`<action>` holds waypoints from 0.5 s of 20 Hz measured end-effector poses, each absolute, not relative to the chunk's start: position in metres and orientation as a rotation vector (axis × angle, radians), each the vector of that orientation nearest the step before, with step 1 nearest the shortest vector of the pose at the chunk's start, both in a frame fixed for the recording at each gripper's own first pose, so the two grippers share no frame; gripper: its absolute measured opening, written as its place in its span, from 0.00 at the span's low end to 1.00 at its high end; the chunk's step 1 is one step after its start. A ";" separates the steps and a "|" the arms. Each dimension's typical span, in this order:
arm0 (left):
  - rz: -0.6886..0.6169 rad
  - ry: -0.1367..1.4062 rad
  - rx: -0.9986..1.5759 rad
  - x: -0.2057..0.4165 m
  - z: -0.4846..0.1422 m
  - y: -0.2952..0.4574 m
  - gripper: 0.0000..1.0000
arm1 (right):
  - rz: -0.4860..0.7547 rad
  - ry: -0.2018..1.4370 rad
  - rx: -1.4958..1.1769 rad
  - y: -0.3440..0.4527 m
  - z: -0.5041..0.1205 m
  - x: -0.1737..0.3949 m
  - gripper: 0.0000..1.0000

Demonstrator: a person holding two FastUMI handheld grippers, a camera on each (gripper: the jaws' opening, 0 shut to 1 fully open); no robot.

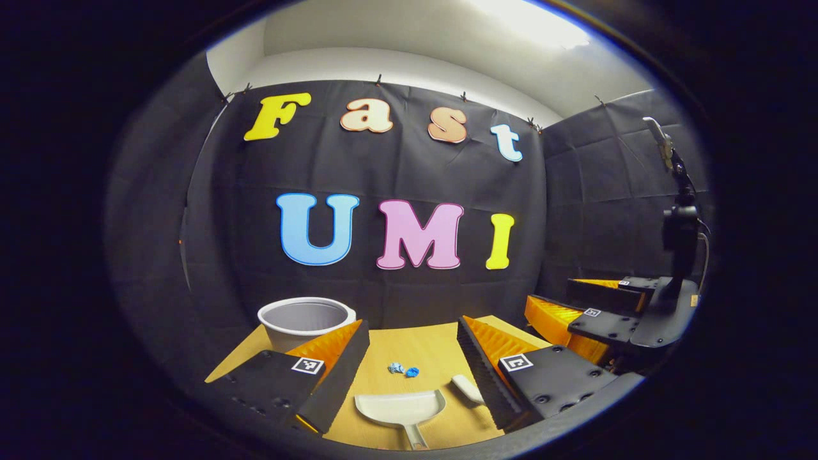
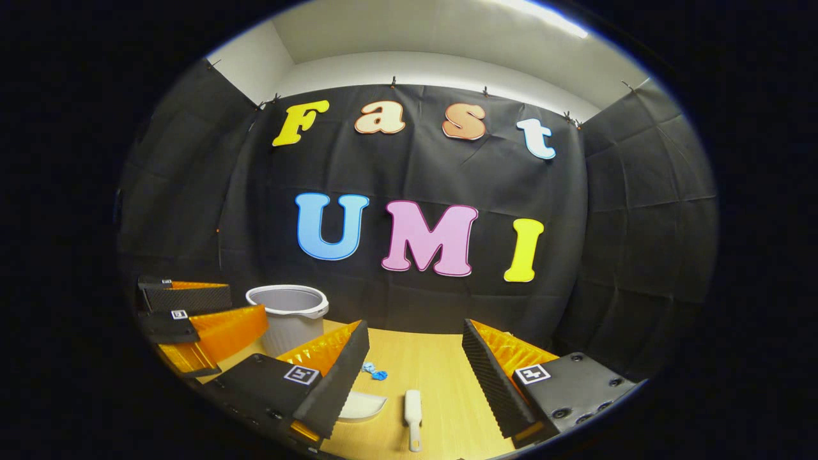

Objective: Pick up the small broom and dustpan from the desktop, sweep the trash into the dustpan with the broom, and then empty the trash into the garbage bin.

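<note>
White dustpan (image 1: 401, 407) is lying bottom centre, broom (image 2: 413, 409) beside it. I am holding both grippers wide and empty, hovering. I am advising centring each handle between my fingers (image 1: 486, 364).

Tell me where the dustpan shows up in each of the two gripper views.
Left gripper view: the dustpan lies bottom centre, between that gripper's fingers.
Right gripper view: it sits lower left of centre, partly behind a finger.
Shared landmark: the blue trash just beyond it on the desktop.
</note>
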State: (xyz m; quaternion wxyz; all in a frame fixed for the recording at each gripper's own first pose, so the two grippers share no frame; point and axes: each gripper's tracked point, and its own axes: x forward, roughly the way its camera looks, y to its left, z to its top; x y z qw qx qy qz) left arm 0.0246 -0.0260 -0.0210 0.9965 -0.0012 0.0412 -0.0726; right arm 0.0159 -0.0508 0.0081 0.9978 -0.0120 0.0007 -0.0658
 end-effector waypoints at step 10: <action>-0.096 0.305 -0.034 0.065 -0.078 -0.034 0.82 | -0.084 0.093 -0.018 -0.076 -0.024 0.043 0.95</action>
